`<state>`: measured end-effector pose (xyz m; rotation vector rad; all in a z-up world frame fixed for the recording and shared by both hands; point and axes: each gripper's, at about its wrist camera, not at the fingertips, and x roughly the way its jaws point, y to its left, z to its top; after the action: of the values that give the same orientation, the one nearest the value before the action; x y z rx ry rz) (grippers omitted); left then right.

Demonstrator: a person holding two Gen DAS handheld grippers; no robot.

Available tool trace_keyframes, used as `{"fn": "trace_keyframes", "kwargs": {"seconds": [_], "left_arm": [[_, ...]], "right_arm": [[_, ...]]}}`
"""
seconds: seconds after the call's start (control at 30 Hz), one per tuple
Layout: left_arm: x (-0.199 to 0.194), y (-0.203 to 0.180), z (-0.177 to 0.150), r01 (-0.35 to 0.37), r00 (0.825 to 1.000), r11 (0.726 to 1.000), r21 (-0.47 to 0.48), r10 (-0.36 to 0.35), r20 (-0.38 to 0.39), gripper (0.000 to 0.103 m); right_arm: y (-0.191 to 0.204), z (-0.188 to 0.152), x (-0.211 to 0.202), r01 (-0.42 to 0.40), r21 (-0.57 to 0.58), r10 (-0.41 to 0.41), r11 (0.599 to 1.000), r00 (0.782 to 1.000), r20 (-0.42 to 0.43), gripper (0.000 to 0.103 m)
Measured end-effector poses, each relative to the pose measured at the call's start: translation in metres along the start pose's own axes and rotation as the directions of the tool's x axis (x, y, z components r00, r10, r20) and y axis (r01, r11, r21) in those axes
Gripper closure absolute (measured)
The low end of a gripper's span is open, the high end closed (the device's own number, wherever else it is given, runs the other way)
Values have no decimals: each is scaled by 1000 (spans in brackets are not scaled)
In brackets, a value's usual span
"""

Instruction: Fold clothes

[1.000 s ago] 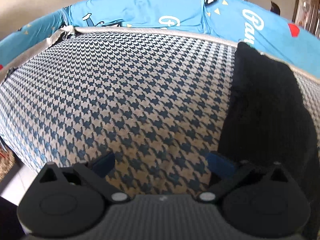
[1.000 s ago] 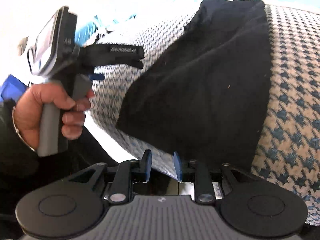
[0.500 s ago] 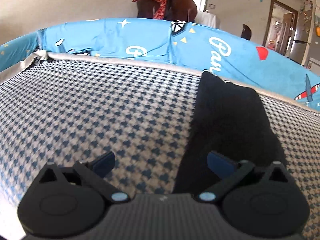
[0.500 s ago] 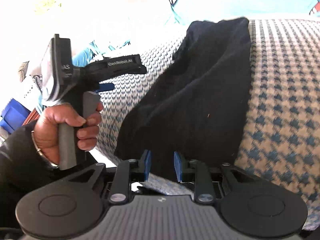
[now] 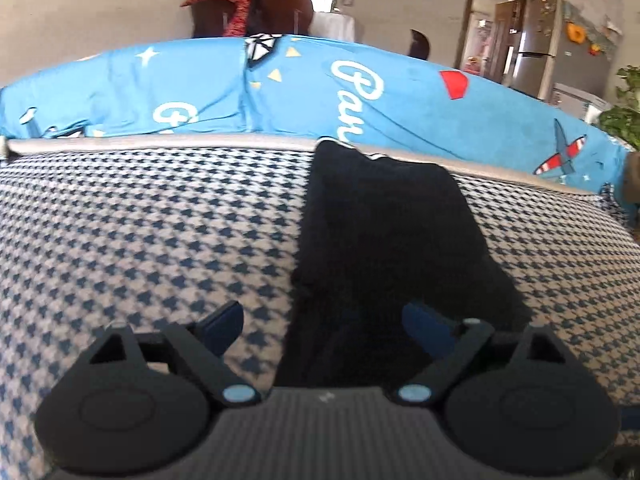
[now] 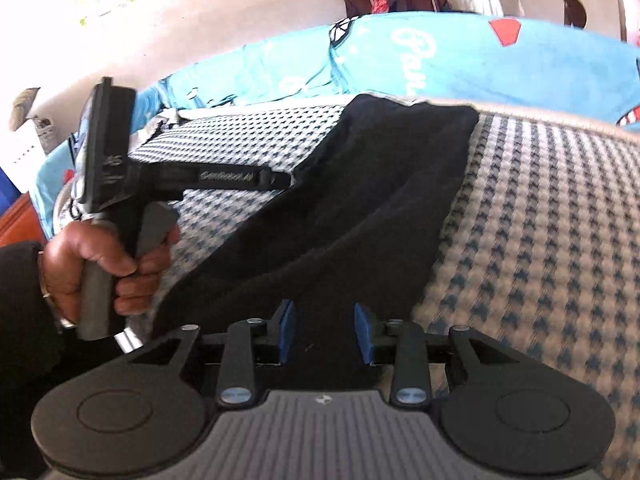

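Note:
A black garment [image 5: 384, 240] lies as a long strip on the houndstooth surface [image 5: 140, 232]; it also shows in the right wrist view [image 6: 360, 216]. My left gripper [image 5: 322, 322] is open wide over the garment's near left edge, its right finger above the cloth. In the right wrist view the left gripper [image 6: 276, 178] is seen held in a hand, at the garment's left edge. My right gripper [image 6: 325, 330] is partly open with the garment's near end between its blue pads [image 6: 286, 330], not clamped.
A blue printed cover [image 5: 320, 92] runs along the far edge of the surface. Behind it stand a chair with red cloth [image 5: 240, 12], a doorway and a fridge [image 5: 568, 40]. The surface's left edge drops off near the hand [image 6: 100, 264].
Both grippers have moved in over the garment's near end. The left view has swung right and tilted up, centring the garment. The right gripper's pads now straddle the cloth and stand wider apart.

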<state>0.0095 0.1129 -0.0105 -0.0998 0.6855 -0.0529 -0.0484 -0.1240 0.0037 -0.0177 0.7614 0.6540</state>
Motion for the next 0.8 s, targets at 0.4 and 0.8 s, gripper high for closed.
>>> {"fn": "trace_keyframes", "kwargs": {"seconds": [0.4,0.8], "left_arm": [[36,-3,8,46,998,999,29,-45,-55,35],[55,-8,13,56,995,998,5,-55,-89,58]], "right_arm": [[-31,1,9,-29,260,30,965,1000,-2,68],[-28,3,18,-32,252,41,967,999,-29,64]]}}
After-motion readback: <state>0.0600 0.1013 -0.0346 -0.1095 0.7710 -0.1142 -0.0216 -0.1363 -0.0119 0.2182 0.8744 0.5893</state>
